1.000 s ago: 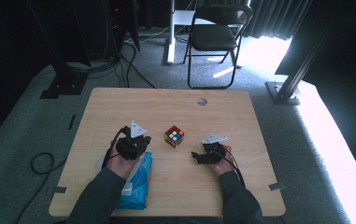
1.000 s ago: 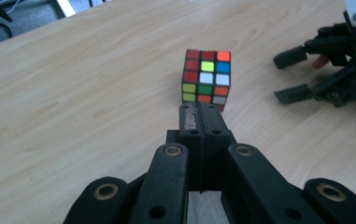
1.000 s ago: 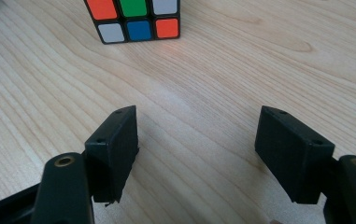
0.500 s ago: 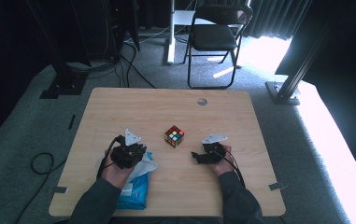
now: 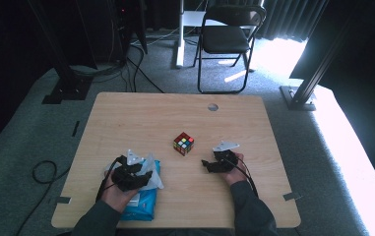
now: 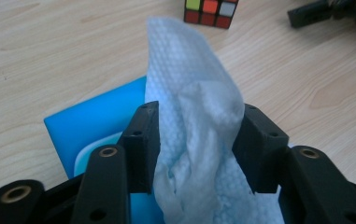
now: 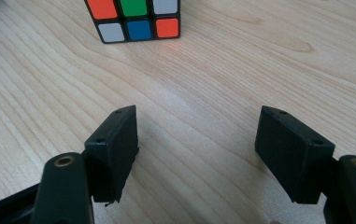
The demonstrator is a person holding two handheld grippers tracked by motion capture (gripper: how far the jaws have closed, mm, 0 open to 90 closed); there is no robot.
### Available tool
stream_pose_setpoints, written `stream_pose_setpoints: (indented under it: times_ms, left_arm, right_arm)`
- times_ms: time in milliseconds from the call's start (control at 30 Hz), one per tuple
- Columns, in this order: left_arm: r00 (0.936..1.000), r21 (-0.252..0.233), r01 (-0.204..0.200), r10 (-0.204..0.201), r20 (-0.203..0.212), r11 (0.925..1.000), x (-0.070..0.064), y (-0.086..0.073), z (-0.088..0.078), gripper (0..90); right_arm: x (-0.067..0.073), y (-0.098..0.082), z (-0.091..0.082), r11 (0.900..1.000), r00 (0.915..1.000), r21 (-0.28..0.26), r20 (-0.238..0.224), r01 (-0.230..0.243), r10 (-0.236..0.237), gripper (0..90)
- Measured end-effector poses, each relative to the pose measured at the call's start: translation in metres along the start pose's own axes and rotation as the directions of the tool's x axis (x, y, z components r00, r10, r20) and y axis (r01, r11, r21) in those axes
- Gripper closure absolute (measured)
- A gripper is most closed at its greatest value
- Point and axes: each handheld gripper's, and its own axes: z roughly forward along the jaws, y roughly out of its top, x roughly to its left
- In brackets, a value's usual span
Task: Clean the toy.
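A pale wooden desk (image 5: 126, 123) stands on grey carpet, with a black folding chair (image 5: 227, 37) and dark curtains behind it. At its near left the left gripper (image 5: 143, 181) sits over a blue wipe pack (image 6: 89, 121); its jaws have just been opening, part-open now, and a white wipe (image 6: 189, 93) rises loosely between them. The right gripper (image 5: 205, 164) rests with jaws wide and empty, near a puzzle cube (image 5: 183, 143) at mid-desk.

black left gripper (image 5: 140, 179) and right gripper (image 5: 209, 164), brass-ringed screw holes, grey three-cornered plates, black cables, dark sleeves.
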Motion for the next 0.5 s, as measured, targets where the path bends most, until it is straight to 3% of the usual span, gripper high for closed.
stream_pose_setpoints:
  times_ms: [233,300,500]
  left_arm:
    - [0.9983,0.019,-0.02,0.021,-0.054,0.9996,-0.001,-0.0037,0.0017,55.7]
    - [0.997,0.017,-0.017,0.018,-0.075,0.9997,-0.0008,-0.0036,0.0013,62.7]
    - [0.9981,0.003,0.01,-0.01,-0.06,0.9999,0.0062,-0.0027,-0.0014,81.6]
  right_arm:
    - [-0.0001,-0.0001,0.0,1.0,1.0,0.0,-0.001,0.001,-0.001,29.7]
    - [0.0,-0.0001,-0.0001,1.0,1.0,0.0,-0.001,0.001,-0.001,29.7]
    - [0.0,-0.0001,-0.0001,1.0,1.0,0.0,-0.001,0.001,-0.001,29.7]
